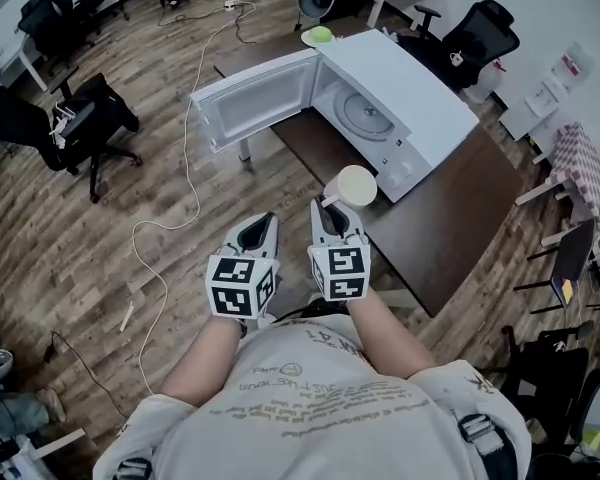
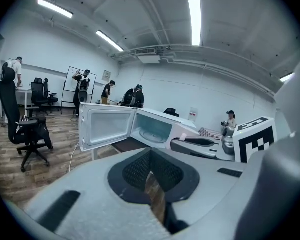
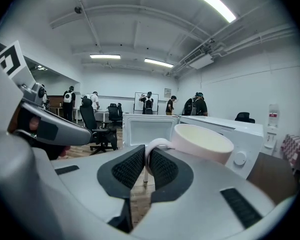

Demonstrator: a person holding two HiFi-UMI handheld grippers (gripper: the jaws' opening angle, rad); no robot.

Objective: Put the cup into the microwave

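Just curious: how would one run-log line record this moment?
right gripper jaws shut on cup handle | left gripper jaws shut, empty | microwave door open

Print on the shirt [image 1: 320, 408] cannot be read.

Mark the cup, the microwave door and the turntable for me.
cup [image 1: 356, 184], head view, on its pale inside.
microwave door [image 1: 255, 98], head view, on the open door's inner panel.
turntable [image 1: 368, 115], head view, middle of the round plate.

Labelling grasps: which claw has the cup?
The right claw: its pads pinch the cup by the handle. The left claw beside it has nothing between its pads.
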